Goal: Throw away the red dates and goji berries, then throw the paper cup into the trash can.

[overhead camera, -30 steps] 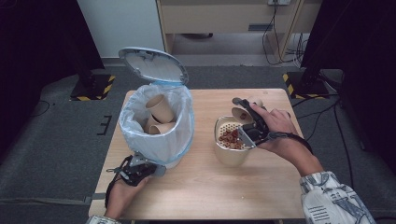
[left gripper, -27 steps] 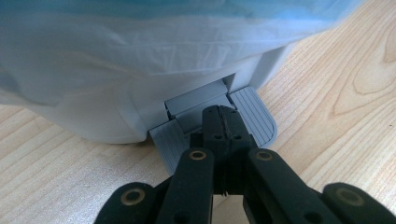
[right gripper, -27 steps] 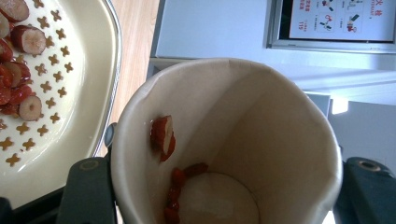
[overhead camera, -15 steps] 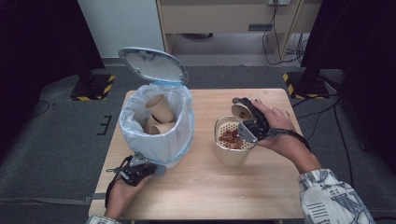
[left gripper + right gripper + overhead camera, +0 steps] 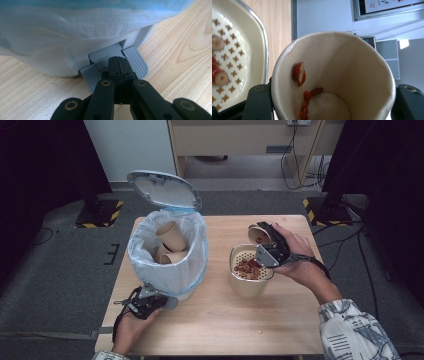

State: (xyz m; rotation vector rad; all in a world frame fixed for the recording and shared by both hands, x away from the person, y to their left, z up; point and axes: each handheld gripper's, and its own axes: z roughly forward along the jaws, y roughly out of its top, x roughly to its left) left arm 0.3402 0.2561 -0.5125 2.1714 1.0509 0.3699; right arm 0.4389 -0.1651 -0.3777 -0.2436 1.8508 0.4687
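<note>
A white pedal bin (image 5: pixel 167 270) with a pale blue liner stands on the left of the table, its lid (image 5: pixel 162 190) up and paper cups (image 5: pixel 172 237) inside. My left gripper (image 5: pixel 167 301) is shut, its closed jaws resting on the bin's grey pedal (image 5: pixel 136 58), seen close in the left gripper view (image 5: pixel 117 66). My right gripper (image 5: pixel 267 247) is shut on a paper cup (image 5: pixel 259 235), held tipped over a cream strainer container (image 5: pixel 250 287) with red fruit bits (image 5: pixel 247 268) in it. A few red bits (image 5: pixel 299 72) cling inside the cup (image 5: pixel 352 62), which sits between the right gripper's (image 5: pixel 334 97) jaws.
The wooden table (image 5: pixel 225 330) sits on grey floor. A pale cabinet (image 5: pixel 235 137) and cables stand behind it, with black stands and yellow-striped bases (image 5: pixel 327 205) at both far corners. The strainer's perforated insert (image 5: pixel 234 55) lies beside the cup.
My right hand has drawn the tipped cup slightly up and away from the strainer. The left gripper has stayed on the pedal and the lid has stayed up.
</note>
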